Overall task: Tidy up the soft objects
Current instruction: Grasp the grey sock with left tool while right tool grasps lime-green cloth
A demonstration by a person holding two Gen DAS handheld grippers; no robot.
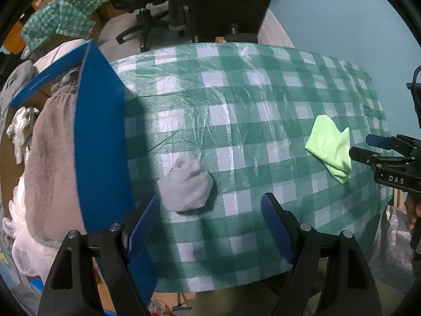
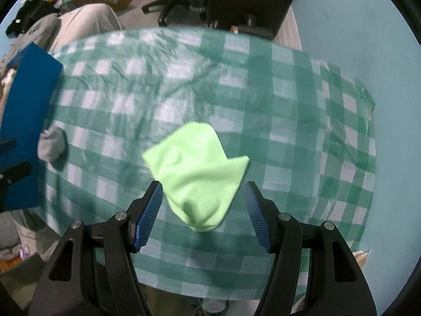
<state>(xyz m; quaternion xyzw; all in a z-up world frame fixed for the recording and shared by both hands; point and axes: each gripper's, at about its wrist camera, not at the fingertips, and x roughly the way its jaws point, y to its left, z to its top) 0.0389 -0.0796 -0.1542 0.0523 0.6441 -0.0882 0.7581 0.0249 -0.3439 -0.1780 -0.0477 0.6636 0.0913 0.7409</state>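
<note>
My left claw (image 1: 210, 226) gapes above the grey sock ball (image 1: 185, 184) (beside the blue bin (image 1: 101, 142)); my right claw (image 2: 202, 210) hangs open over the lime cloth (image 2: 197, 173).

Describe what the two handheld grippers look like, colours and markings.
Both match: black angular bodies with silver pivot screws and blue textured pads on the fingers. Seen from the left gripper, the right gripper carries white letters "DAS" and a dark cable above it.

A round table (image 1: 236, 79) in green-checked cloth fills the view; beyond it stand a black office chair (image 1: 150, 5), cardboard boxes (image 1: 15, 36) and a pale blue floor (image 1: 342, 13).
</note>
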